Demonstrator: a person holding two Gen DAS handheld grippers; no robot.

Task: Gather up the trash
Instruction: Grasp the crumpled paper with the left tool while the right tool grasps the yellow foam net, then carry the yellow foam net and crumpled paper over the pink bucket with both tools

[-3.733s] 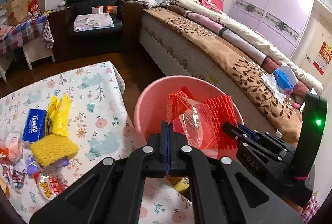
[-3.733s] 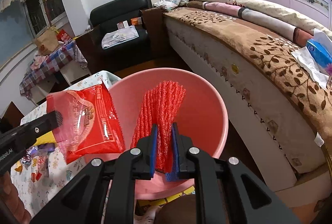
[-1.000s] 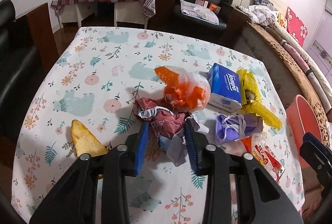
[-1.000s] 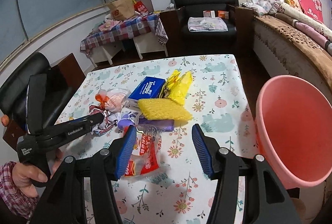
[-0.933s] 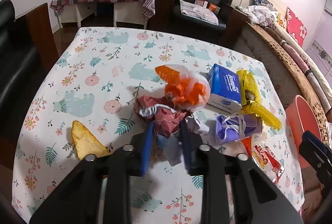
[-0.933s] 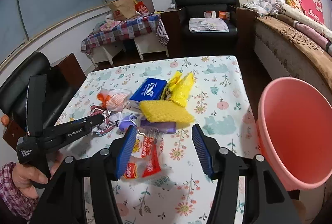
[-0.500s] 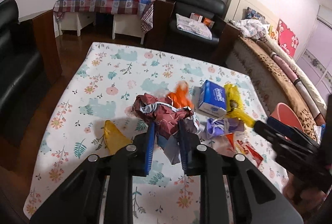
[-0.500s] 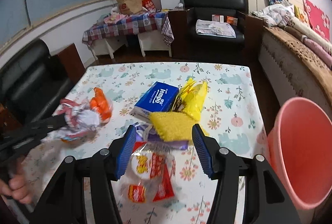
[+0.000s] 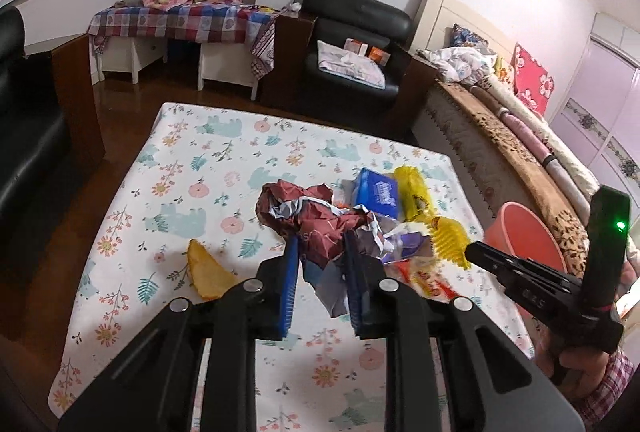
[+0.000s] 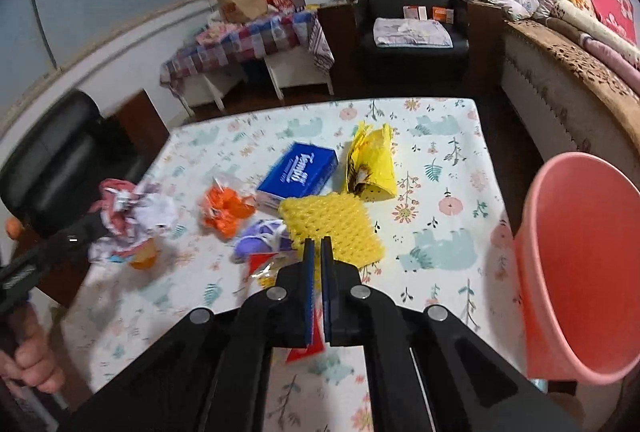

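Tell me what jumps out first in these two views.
The left hand-held gripper is shut on a crumpled maroon wrapper, held above the floral tablecloth. The right hand-held gripper pinches a red snack wrapper, with the pink bucket at the table's right edge. A blue Tempo tissue pack lies mid-table.

Dark wood floor [image 9: 120,100]; black armchair [image 9: 352,44] at twelve o'clock, checked-cloth side table [image 9: 180,20] at eleven, bed [image 9: 520,152] at two.

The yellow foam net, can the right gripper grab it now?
Probably not: the right gripper sits just before the foam net, but its jaws are already shut on a red wrapper.
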